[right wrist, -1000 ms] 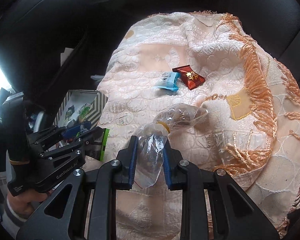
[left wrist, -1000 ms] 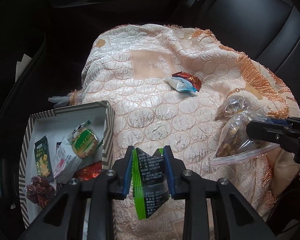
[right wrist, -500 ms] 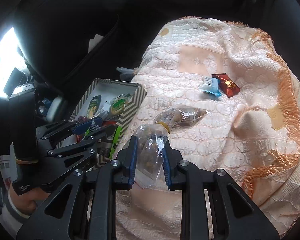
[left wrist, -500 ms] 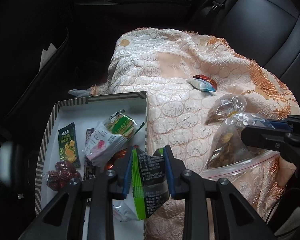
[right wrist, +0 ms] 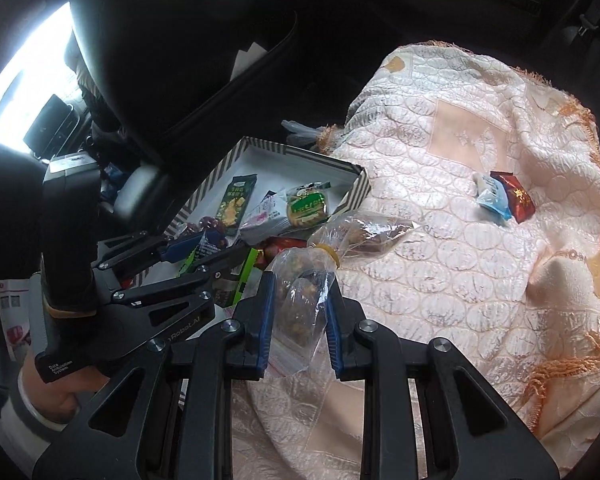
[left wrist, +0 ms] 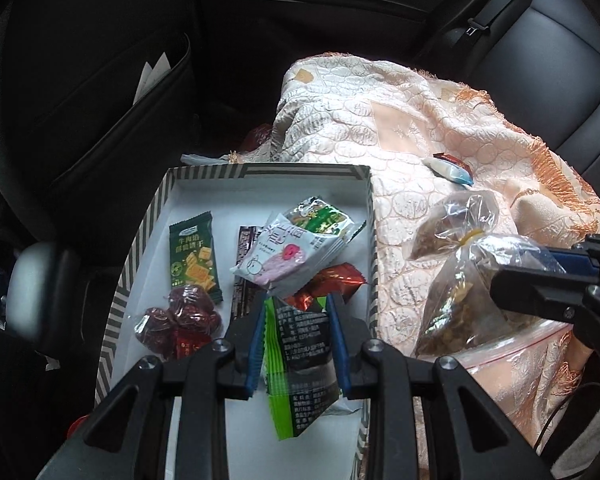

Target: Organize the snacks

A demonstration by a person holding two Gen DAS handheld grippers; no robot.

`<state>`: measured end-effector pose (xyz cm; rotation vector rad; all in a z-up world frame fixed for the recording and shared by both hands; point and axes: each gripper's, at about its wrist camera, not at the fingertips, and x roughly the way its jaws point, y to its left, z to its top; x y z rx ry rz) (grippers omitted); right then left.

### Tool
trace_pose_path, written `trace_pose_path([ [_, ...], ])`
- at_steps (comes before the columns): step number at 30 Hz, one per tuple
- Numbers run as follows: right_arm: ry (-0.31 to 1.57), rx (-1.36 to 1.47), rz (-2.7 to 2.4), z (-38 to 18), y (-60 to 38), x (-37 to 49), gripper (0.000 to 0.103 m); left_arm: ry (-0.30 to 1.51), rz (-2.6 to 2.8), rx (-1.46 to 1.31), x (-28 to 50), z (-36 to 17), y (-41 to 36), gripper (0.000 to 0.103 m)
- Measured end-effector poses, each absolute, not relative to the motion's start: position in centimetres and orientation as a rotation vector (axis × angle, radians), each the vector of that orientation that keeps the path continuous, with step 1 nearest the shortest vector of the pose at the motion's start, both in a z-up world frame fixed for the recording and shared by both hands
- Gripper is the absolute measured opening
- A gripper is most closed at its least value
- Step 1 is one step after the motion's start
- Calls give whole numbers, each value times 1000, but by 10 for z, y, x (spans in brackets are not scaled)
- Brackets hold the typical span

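While the left gripper is hanging over the striped cardboard box with the white floor, its jaws are pinching a black-and-green foil snack packet, closed to the packet's thin width. The packet is looking light and crinkly, so a grip across its flat middle is probably serving best; the slick foil could slide if squeezed only at a corner. The right gripper is clamping a clear plastic bag of brown nuts tied with a yellow band, just above the quilted peach blanket with orange fringe. That bag is likely sagging and shifting; holding near the tie seems safest. A small blue-and-white sachet and a dark red wrapper are lying on the blanket, touching.
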<state>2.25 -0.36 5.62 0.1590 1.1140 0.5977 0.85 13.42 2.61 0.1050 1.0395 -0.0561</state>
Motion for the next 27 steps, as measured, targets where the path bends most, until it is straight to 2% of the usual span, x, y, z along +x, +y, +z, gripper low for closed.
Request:
trace_pose_path([
  [12, 1134, 96, 676, 46, 37, 19, 22, 1064, 18, 69, 11, 19, 174, 31],
  [27, 1180, 48, 794, 3, 95, 6, 22, 1088, 103, 83, 21, 1, 196, 31],
])
